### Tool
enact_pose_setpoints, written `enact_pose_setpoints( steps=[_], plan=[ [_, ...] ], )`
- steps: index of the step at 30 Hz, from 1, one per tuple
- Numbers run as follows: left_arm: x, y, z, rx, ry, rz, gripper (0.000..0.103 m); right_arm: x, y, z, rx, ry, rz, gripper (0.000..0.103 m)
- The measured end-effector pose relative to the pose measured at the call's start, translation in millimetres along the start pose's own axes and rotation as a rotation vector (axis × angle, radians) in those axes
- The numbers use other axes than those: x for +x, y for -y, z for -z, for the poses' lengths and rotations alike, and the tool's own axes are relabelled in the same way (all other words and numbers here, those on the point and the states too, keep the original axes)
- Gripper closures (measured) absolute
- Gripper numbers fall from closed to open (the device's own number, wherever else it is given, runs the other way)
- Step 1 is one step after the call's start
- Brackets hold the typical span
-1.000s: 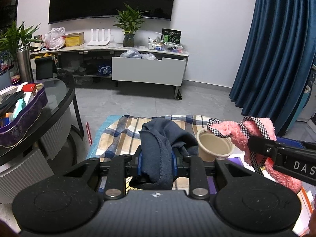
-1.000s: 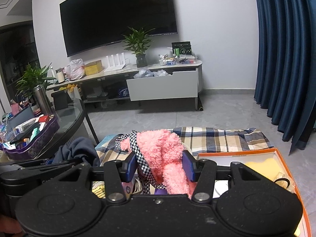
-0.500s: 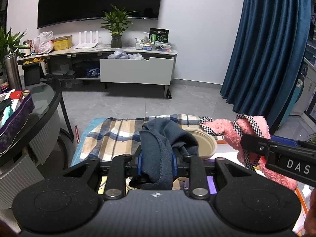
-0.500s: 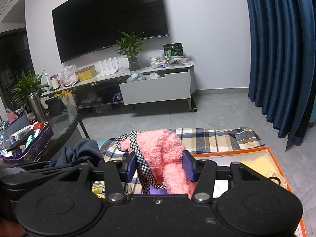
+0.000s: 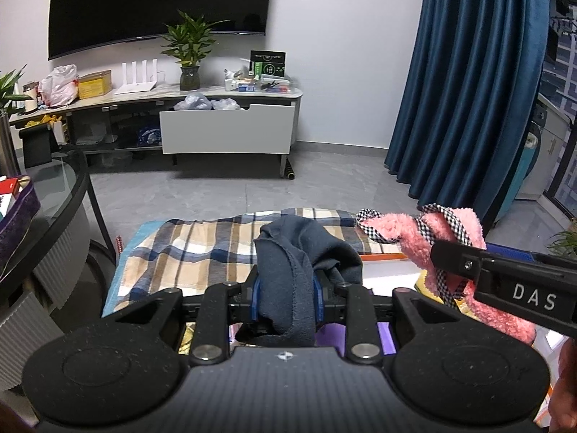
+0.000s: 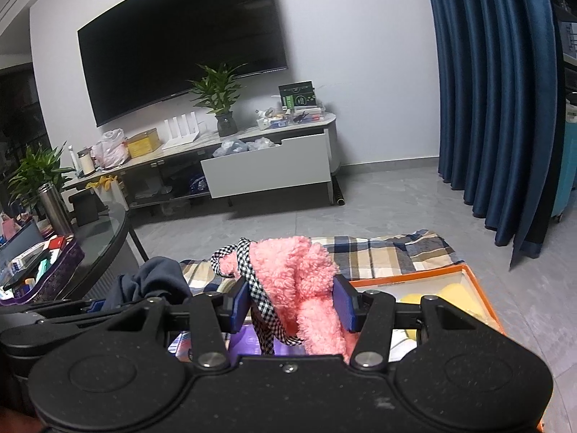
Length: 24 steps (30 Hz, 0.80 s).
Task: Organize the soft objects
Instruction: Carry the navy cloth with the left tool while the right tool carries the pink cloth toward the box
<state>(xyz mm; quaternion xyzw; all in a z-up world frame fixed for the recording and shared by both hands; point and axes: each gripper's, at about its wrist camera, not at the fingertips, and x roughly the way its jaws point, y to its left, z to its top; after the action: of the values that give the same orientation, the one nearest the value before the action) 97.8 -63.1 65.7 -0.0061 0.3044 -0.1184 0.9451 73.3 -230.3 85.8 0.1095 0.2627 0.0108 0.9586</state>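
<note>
Two wrist fisheyes, close behind own fingers, facing television (image 5: 158, 3) at 12 o'clock; shared: plaid blanket (image 5: 202, 252), cabinet (image 6: 267, 169), curtain (image 6: 494, 90).

A dark navy cloth (image 5: 288, 281) sits beside a fluffy pink plush (image 6: 299, 285) trimmed with black-and-white gingham. The blanket (image 5: 187, 252) below is plaid in tan, white and blue. The box (image 6: 479, 288) has an orange rim. The curtain (image 5: 468, 90) is deep blue.

Light: dim, cool indoor light with a bluish cast
Glare: soft sheen on the grey floor (image 6: 378, 202)
Shadows: dark under the TV cabinet (image 5: 202, 126)
Distortion: fisheye bends the curtain (image 6: 487, 90) and walls at the edges
Sharpness: mostly crisp; slight grain
</note>
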Motion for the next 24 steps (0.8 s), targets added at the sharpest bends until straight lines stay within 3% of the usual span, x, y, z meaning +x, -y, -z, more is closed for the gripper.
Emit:
enact_pose_setpoints(
  steps=[24],
  plan=[
    [12,42,-2,0.069,-0.019,0.067,0.075,-5,45,-2,0.056,0.013,0.064,0.043]
  ],
)
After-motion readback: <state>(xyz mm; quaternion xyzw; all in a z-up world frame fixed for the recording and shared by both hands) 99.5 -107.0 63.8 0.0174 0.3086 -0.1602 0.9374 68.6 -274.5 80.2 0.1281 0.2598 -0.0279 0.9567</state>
